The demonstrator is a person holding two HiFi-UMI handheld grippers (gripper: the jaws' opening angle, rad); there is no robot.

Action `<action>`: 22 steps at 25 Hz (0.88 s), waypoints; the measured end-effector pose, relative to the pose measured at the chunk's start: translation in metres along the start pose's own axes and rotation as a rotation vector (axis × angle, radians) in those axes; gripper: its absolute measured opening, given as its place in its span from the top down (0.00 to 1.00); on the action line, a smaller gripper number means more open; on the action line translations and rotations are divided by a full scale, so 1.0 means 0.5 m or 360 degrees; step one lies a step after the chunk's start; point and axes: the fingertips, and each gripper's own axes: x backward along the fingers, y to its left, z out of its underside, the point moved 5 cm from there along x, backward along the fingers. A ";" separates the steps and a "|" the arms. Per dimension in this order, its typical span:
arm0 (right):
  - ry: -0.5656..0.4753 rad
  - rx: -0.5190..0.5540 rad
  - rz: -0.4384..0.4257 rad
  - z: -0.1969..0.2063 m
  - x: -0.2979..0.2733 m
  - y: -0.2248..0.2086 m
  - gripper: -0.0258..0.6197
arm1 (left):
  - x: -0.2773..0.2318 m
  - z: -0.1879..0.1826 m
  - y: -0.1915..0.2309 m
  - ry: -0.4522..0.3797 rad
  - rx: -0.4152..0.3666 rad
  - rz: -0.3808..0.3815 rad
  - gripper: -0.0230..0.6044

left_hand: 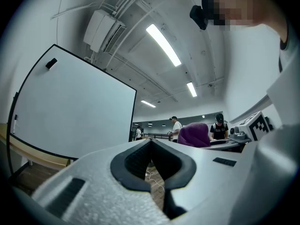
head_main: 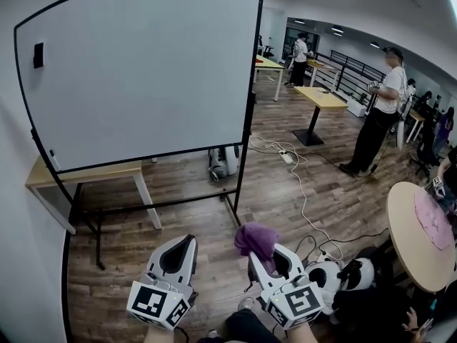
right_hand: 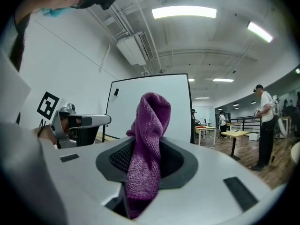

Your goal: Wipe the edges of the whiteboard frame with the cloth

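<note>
A large whiteboard [head_main: 143, 70] with a thin black frame [head_main: 250, 98] stands on a wheeled stand ahead of me. It also shows as the whiteboard [left_hand: 65, 116] in the left gripper view and the whiteboard [right_hand: 150, 107] in the right gripper view. My right gripper [head_main: 263, 257] is shut on a purple cloth [head_main: 255, 239], which sticks up between the jaws as a folded wad of cloth [right_hand: 147, 144]. My left gripper [head_main: 178, 252] is shut and holds nothing. Both grippers hang low, well short of the board.
A wooden table [head_main: 86, 177] stands behind the board's lower left. A white cable [head_main: 300, 184] trails across the wood floor. A round table [head_main: 421, 234] is at right, bags [head_main: 343, 277] beside it. People [head_main: 378, 113] stand by tables farther back.
</note>
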 end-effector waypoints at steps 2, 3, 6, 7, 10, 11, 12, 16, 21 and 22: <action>0.0000 -0.0018 0.0003 0.000 -0.018 -0.019 0.77 | -0.022 -0.003 0.008 -0.0015 -0.0002 -0.0016 0.93; -0.0004 -0.0032 0.0004 0.000 -0.028 -0.030 0.77 | -0.033 -0.004 0.013 -0.0022 -0.0003 -0.0029 0.93; -0.0020 -0.0073 0.0002 0.001 -0.058 -0.066 0.77 | -0.068 -0.007 0.031 -0.0045 -0.0009 -0.0064 0.93; -0.0024 -0.0086 0.0002 0.000 -0.068 -0.079 0.77 | -0.082 -0.009 0.037 -0.0053 -0.0014 -0.0074 0.93; -0.0031 -0.0093 -0.0020 -0.001 -0.105 -0.118 0.77 | -0.127 -0.010 0.050 -0.0076 -0.0027 -0.0094 0.93; -0.0032 -0.0092 -0.0027 -0.002 -0.117 -0.130 0.77 | -0.142 -0.010 0.053 -0.0079 -0.0032 -0.0097 0.93; -0.0033 -0.0093 -0.0031 -0.004 -0.129 -0.143 0.77 | -0.158 -0.009 0.055 -0.0079 -0.0037 -0.0101 0.93; -0.0046 -0.0066 -0.0069 -0.010 -0.172 -0.194 0.77 | -0.219 -0.004 0.062 -0.0070 -0.0058 -0.0136 0.93; -0.0051 -0.0066 -0.0088 -0.013 -0.208 -0.266 0.77 | -0.293 0.003 0.062 -0.0086 -0.0056 -0.0169 0.93; -0.0053 -0.0066 -0.0093 -0.013 -0.214 -0.281 0.77 | -0.307 0.003 0.060 -0.0091 -0.0059 -0.0174 0.93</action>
